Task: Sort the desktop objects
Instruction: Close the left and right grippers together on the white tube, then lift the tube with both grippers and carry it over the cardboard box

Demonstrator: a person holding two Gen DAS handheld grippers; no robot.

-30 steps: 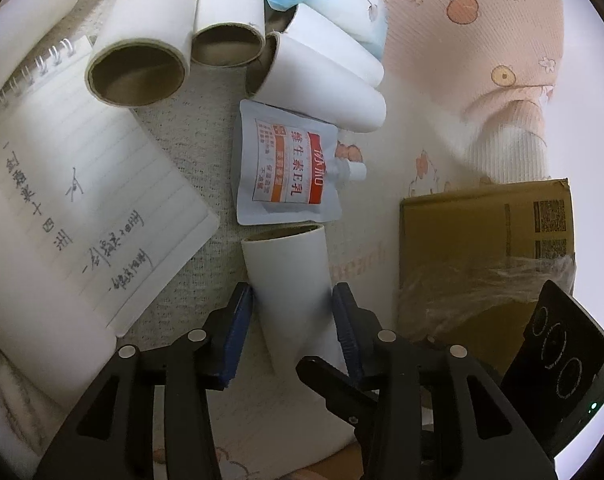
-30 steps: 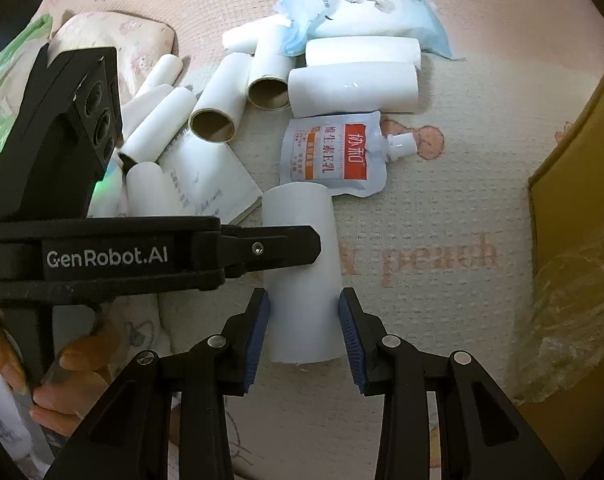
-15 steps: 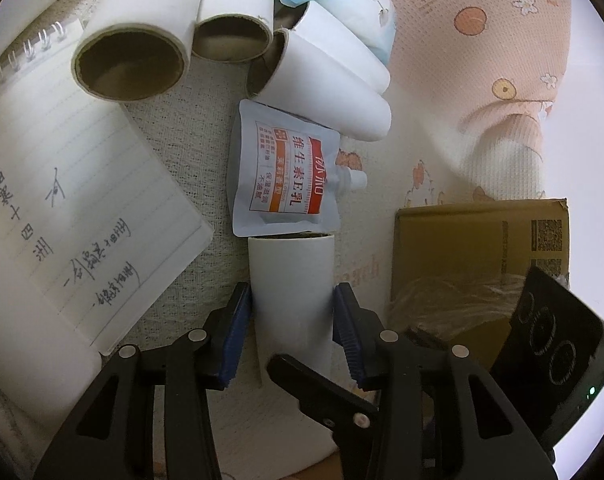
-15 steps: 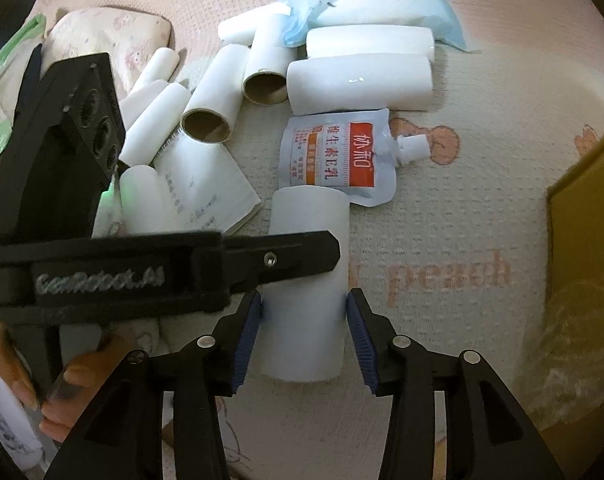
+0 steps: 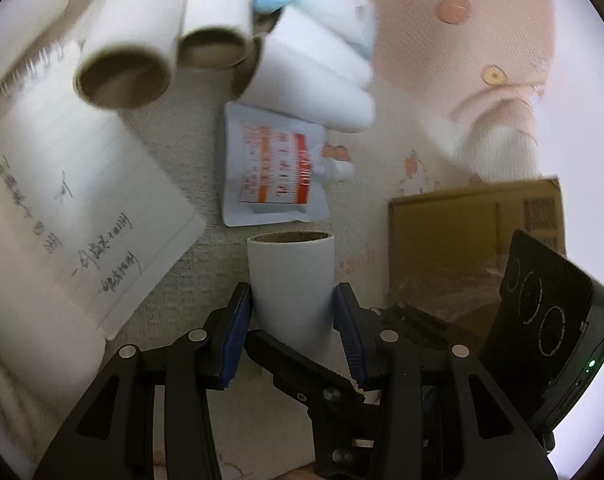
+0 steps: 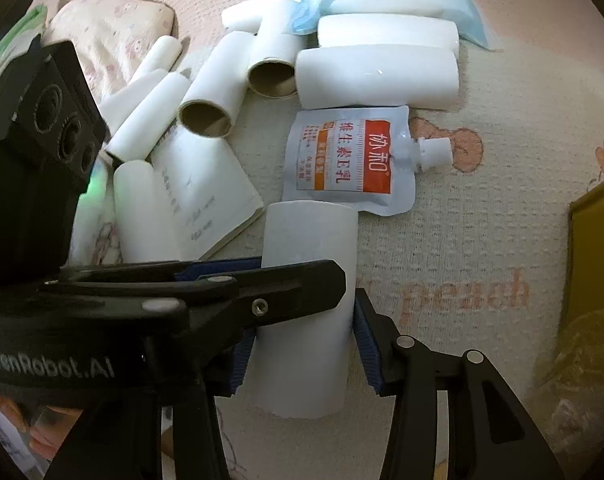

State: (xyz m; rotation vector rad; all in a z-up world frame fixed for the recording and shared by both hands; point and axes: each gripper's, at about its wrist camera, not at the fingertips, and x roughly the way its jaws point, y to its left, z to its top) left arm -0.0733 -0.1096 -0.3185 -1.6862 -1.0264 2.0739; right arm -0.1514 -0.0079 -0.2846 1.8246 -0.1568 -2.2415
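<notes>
Left tongs (image 5: 294, 312) clamped on white tube (image 5: 292, 276) | right tongs (image 6: 302, 344) just opening around it | lift straight, clear of pouch (image 6: 347, 160)

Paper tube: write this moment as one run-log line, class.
object: paper tube | left gripper: fingers against it | right gripper: fingers just opening around it

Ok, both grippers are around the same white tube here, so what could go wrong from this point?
1. The right gripper has just been opening its jaws with the white tube between them. Only the left gripper grips it, and the smooth round tube may slip.
2. The grippers' fingers cross at the tube, so pulling the right one away could snag.
3. The tube's far end meets the pouch, which could get dragged.
</notes>
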